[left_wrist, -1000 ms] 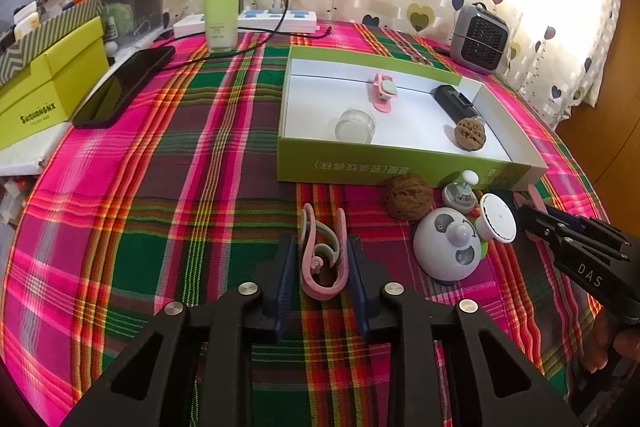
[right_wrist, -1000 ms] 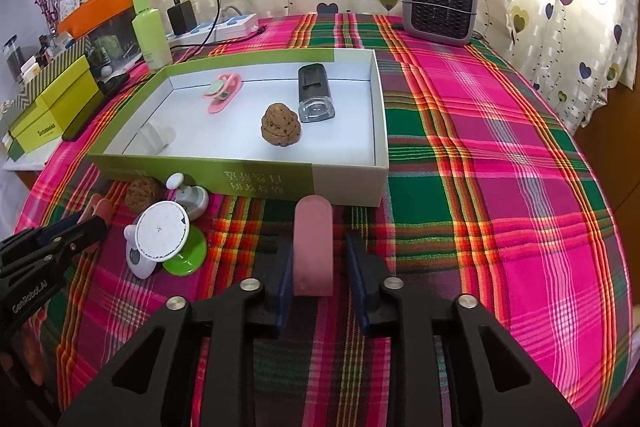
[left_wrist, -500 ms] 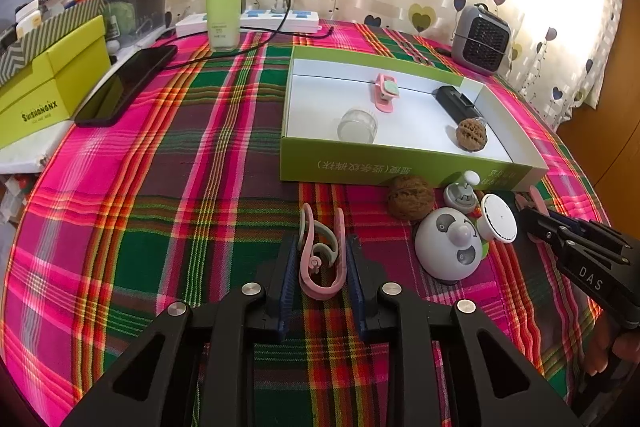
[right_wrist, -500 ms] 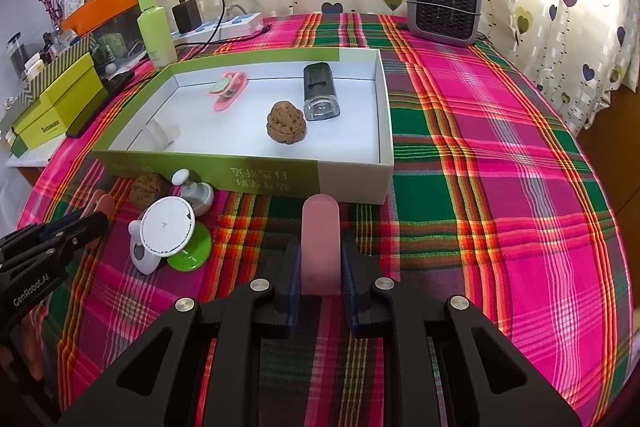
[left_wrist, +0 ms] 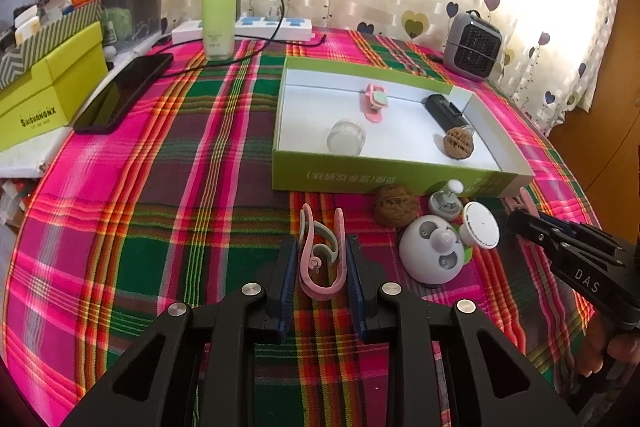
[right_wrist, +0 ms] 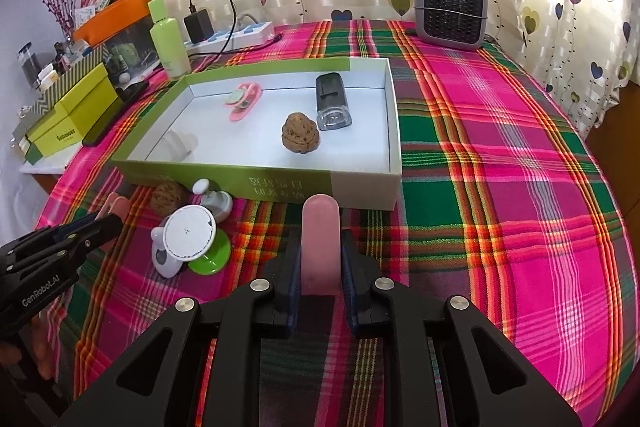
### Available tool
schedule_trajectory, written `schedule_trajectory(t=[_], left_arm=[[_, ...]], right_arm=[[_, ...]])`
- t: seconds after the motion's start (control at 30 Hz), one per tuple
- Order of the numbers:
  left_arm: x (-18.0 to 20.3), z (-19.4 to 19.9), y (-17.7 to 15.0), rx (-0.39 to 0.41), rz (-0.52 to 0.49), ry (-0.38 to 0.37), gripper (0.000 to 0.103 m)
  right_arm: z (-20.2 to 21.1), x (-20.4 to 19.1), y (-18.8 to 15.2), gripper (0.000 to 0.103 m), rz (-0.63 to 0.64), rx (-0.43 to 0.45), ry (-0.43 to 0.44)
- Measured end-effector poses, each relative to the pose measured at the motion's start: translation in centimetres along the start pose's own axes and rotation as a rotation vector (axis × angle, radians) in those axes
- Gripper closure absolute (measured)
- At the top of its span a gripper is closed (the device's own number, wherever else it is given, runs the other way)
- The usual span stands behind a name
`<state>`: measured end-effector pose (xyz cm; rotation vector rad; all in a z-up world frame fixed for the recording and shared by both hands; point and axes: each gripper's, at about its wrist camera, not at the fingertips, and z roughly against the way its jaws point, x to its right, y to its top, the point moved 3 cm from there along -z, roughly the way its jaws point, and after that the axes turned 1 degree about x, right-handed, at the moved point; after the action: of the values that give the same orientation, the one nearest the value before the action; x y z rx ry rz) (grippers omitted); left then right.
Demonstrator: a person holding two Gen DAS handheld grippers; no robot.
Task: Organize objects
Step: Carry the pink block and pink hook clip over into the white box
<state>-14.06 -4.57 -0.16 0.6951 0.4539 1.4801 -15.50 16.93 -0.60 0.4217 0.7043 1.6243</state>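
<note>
In the left wrist view my left gripper (left_wrist: 321, 247) is shut on a pink and grey curved clip (left_wrist: 320, 267), low over the plaid tablecloth. In the right wrist view my right gripper (right_wrist: 321, 241) is shut on a pink round-tipped bar (right_wrist: 320, 227), just before the green and white box (right_wrist: 240, 183). That box (left_wrist: 360, 179) holds a pink clip (left_wrist: 375, 101), a clear jar (left_wrist: 346, 137), a black item (left_wrist: 444, 109) and a walnut (left_wrist: 458, 143). In front of the box lie a second walnut (left_wrist: 396, 205), a white round toy (left_wrist: 432, 253) and a white disc (left_wrist: 480, 231).
A grey heater (right_wrist: 450, 9) stands at the back right. A green bottle (left_wrist: 218, 7), a power strip (left_wrist: 256, 27) with cables, a black phone (left_wrist: 124, 91) and yellow-green boxes (left_wrist: 44, 95) line the back left. Bare cloth lies right of the box (right_wrist: 500, 167).
The right gripper's fingers have closed in on the pink bar, with the gaps beside it gone. The left gripper and its clip have stayed put.
</note>
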Motion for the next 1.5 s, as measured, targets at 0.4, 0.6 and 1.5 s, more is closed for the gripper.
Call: schedule_trajectory(t=[0.4, 0.6, 1.5], left_arm=[[0.7, 1.1, 1.0, 0.029, -0.028, -0.014, 0.081], [0.8, 1.7, 2.3, 0.057, -0.025, -0.035, 0.081], [1.2, -2.2, 10.0, 0.063, -0.057, -0.071, 0.081]], right_arm=[[1.0, -0.6, 0.7, 0.084, 0.025, 0.020, 0.015], [1.4, -1.0, 1.6, 0.084, 0.034, 0.041, 0.025], [-2.8, -3.1, 8.5, 0.084, 0.060, 0.005, 0.110]])
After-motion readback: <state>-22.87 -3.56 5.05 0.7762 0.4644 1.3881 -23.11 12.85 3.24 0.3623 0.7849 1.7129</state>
